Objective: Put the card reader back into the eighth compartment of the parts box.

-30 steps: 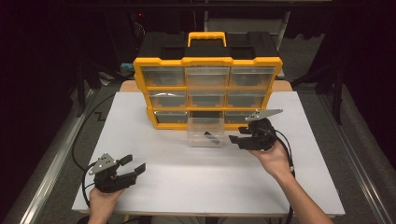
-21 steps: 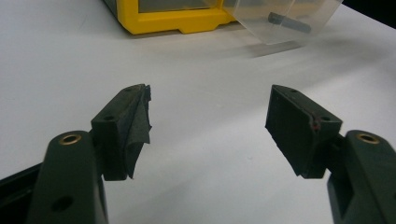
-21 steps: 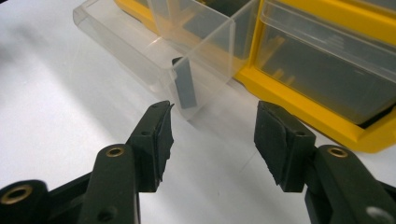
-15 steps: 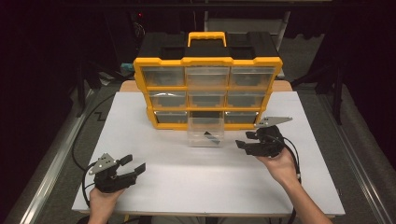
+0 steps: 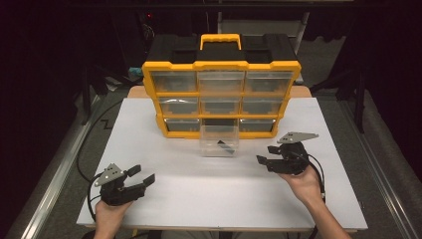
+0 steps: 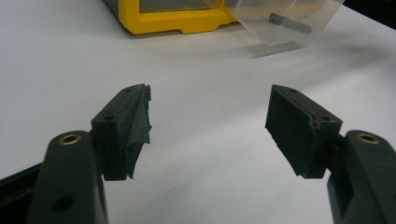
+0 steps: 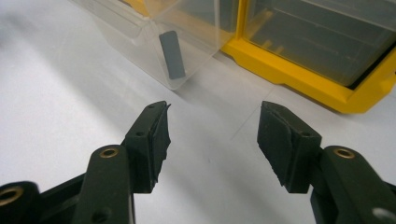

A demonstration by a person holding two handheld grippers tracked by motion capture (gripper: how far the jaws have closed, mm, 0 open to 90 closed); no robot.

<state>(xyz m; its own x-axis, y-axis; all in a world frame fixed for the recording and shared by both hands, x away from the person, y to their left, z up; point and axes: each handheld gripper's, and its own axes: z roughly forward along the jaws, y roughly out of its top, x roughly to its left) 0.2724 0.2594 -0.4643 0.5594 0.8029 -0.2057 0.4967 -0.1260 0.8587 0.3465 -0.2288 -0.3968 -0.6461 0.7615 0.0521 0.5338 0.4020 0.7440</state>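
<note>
Backed away from the pulled-out clear plastic drawer with the small dark block lying inside, right gripper just opened and empty, left gripper parked apart near the table edge — drop-off likely done.

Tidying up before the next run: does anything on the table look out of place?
Yes. One clear plastic drawer is out of the yellow organizer cabinet, standing on the white table before the empty bottom-middle slot, with a small dark grey bar inside.
</note>
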